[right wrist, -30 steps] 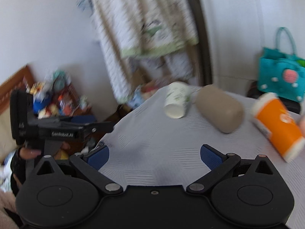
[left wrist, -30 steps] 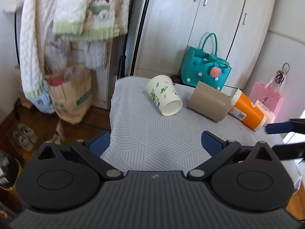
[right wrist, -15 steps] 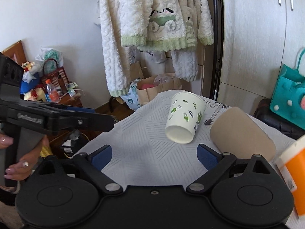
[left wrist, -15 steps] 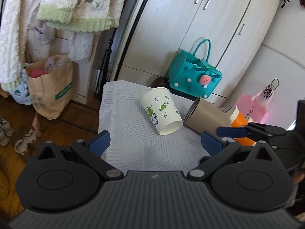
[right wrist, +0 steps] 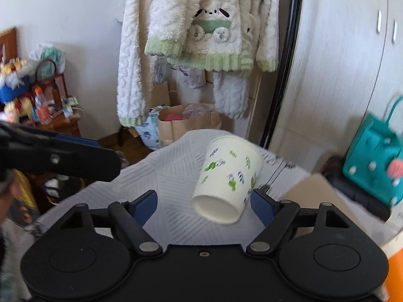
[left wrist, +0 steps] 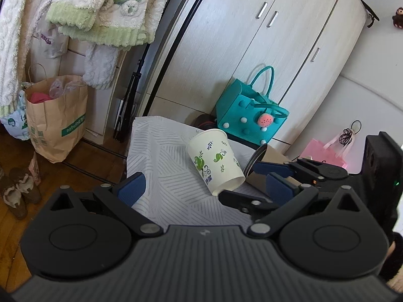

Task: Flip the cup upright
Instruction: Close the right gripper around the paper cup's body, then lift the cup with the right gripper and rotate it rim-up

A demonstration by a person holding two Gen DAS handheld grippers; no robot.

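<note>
A white paper cup with green leaf print (left wrist: 215, 161) lies on its side on the table's patterned cloth (left wrist: 163, 156), its mouth toward me. It also shows in the right wrist view (right wrist: 226, 178). My right gripper (right wrist: 204, 201) is open, and the cup's mouth end lies between its fingers. My left gripper (left wrist: 204, 188) is open and empty, a little in front of the cup. The right gripper's fingers (left wrist: 274, 170) reach in beside the cup's mouth in the left wrist view.
A brown paper cup (left wrist: 267, 158) lies on its side right of the white cup. An orange cup (right wrist: 395, 264) lies at the far right. A teal bag (left wrist: 249, 118) stands behind the table. A paper bag (left wrist: 55, 118) and hanging clothes (right wrist: 201, 32) are at the left.
Both grippers moved closer to the white cup. The right gripper came in around the cup's mouth end. The cup has not moved.
</note>
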